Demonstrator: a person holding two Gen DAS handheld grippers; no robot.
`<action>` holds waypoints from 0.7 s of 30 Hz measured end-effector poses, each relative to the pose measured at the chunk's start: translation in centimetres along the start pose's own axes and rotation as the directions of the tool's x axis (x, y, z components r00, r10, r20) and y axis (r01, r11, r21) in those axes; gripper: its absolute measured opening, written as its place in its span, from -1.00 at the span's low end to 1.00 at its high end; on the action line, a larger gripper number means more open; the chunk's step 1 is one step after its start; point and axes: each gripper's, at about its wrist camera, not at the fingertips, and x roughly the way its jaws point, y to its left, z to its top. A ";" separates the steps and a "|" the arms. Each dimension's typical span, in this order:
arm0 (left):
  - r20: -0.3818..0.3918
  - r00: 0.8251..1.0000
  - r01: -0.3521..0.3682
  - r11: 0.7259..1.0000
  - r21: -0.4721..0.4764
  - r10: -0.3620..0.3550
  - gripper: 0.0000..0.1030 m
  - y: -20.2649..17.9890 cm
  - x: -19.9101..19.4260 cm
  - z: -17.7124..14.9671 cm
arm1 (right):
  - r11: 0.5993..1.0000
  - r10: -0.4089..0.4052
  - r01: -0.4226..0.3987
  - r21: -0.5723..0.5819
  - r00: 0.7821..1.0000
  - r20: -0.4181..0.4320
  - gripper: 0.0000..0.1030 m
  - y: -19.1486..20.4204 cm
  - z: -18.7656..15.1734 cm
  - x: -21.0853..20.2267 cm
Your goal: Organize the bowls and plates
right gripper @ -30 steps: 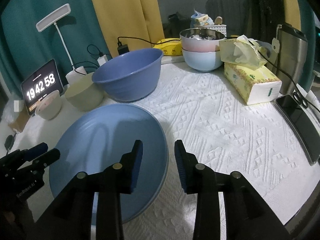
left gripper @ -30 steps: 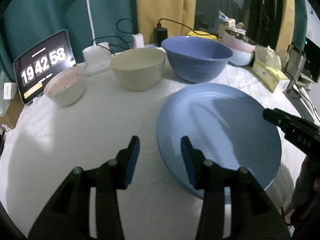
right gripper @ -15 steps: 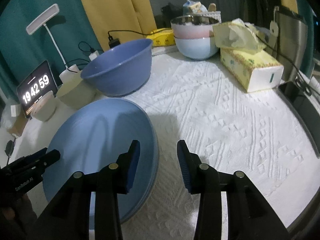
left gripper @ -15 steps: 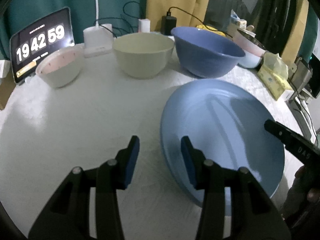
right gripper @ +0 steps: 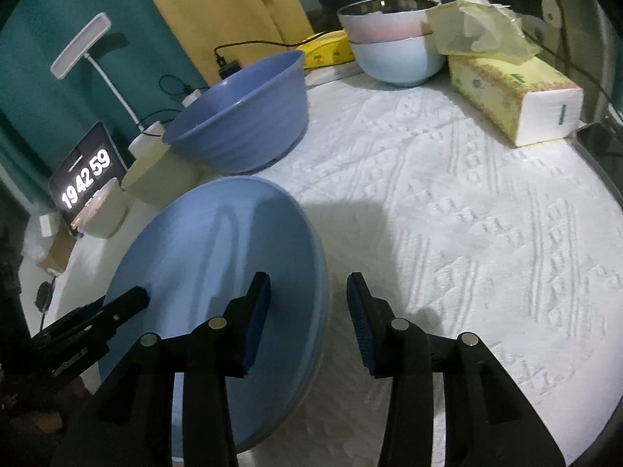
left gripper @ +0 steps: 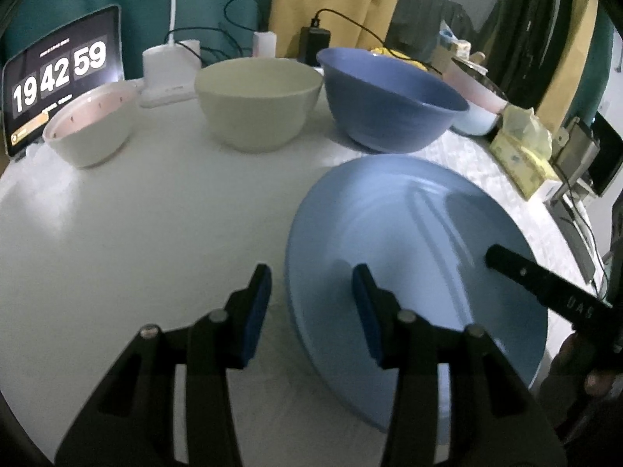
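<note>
So along the far edge of the desk there's a row of empty bowls: a small white bowl with a pink inside near the far left corner, a cream bowl beside it, then a big dark blue bowl, all upright and showing nothing inside. Further right a pink bowl is nested in a pale blue bowl; can't tell if anything's in the top one. A tissue box sits near the right edge with a tissue poking out. The light blue plate lies toward the near edge, wide, shallow, plain and glossy with nothing on it, and from the right wrist view its edge looks doubled, maybe two stacked, hard to tell. The left gripper has its jaws partly open straddling the plate's left rim, one pad over the cloth and one over the plate, not pinching it. The right gripper does the same at the right rim, jaws opening, rim between them but no squeeze that I can see. A clock tablet stands at the far left corner.
</note>
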 end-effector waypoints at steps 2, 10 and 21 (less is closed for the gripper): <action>-0.003 1.000 0.000 1.000 0.020 0.000 -0.13 -0.5 -0.1 0.0 | 1.000 0.024 -0.025 -0.009 1.000 -0.008 -0.16 0.3 -0.1 0.2; -0.011 1.000 -0.002 0.998 0.056 0.003 -0.15 -1.0 -0.2 0.1 | 1.000 0.013 -0.013 -0.003 1.000 -0.008 -0.16 0.5 -0.2 0.2; -0.002 1.000 -0.015 0.998 0.061 0.015 -0.16 -0.7 -1.1 -0.6 | 1.000 -0.006 0.006 -0.020 1.000 0.006 -0.15 1.7 -0.5 -0.7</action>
